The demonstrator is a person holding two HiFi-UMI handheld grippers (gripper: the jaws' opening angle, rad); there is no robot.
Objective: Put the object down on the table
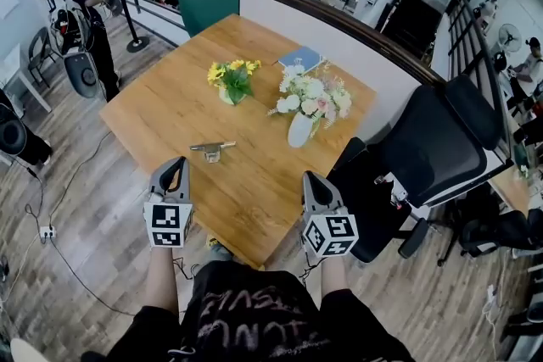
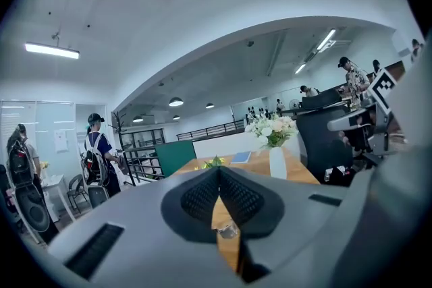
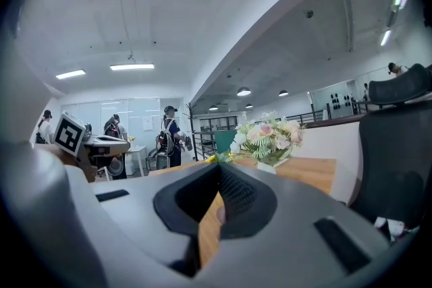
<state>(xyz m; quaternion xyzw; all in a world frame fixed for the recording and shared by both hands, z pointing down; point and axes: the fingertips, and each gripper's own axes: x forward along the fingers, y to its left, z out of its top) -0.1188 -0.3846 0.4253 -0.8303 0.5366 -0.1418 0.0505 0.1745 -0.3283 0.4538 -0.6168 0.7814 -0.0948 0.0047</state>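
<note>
the small metal object (image 1: 212,150) lies on the counter (image 1: 153,108), just ahead of the left hand-held gripper (image 1: 177,165) and right hand-held gripper (image 1: 309,179), both closed on nothing, so the task looks done.

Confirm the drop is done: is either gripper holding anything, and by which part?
Nothing is held. Left gripper and right gripper are shut and empty; the metal object lies on the table.

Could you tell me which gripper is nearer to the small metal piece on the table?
Left. In the head view, the left gripper is just below and left of the metal piece; the right gripper is much farther off to its right.
</note>
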